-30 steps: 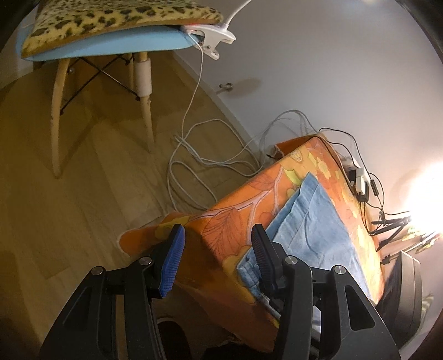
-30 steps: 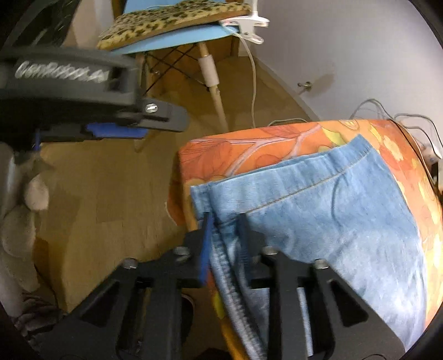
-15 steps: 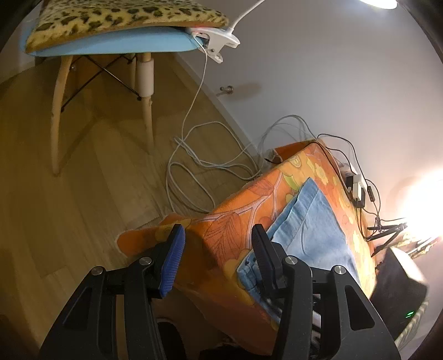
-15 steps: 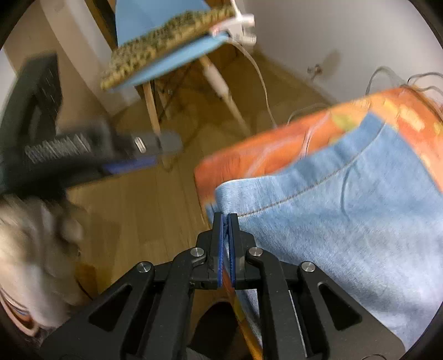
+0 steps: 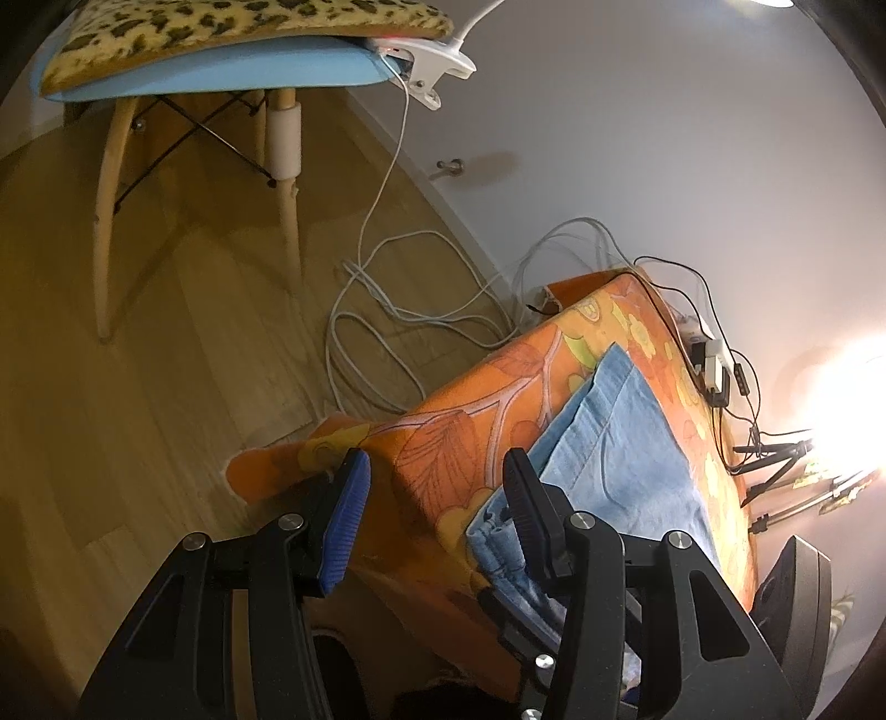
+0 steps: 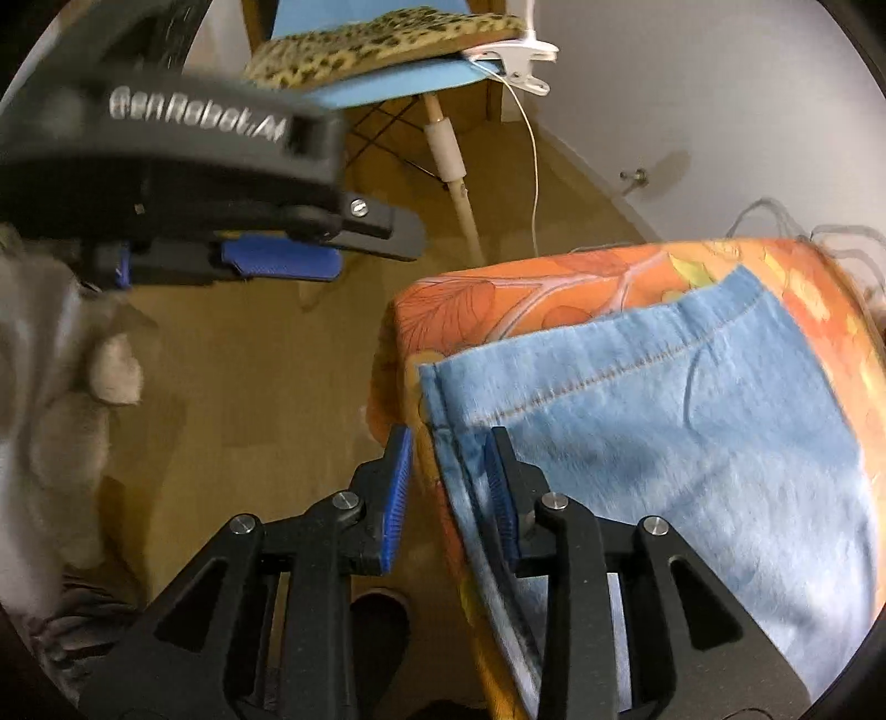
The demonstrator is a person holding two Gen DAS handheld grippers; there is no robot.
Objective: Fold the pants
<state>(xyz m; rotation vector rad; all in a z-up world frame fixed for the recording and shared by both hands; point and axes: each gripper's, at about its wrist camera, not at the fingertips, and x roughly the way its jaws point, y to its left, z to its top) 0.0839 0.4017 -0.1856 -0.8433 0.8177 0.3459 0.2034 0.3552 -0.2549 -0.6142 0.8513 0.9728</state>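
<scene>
Wooden floor [image 5: 138,387] fills the left of both views, with a chair [image 5: 221,72] standing on it under a leopard cushion [image 5: 238,16], a white clip lamp [image 5: 437,66] pinched to the seat edge. White cables [image 5: 387,310] loop over the boards toward the wall.

Further right, the left gripper [image 5: 432,498] hangs with its jaws wide apart and nothing between them; the blue-padded finger is over the draped corner of the orange cloth [image 5: 443,432], the other finger just at the hem end of the pants [image 5: 614,443]. In the right wrist view the same gripper [image 6: 299,260] shows from the side (a hand [image 6: 66,387] blurred beneath it), off the table's left edge.

Right of that, the right gripper [image 6: 448,487] has its jaws apart too, straddling the near folded edge of the pants without pressing on it. The pants lie flat, folded lengthwise, on the cloth-covered table, their hem end near the left corner and the rest running right. A power strip [image 5: 709,360] with black leads sits along the table's far edge, beside a glaring light [image 5: 847,387].
</scene>
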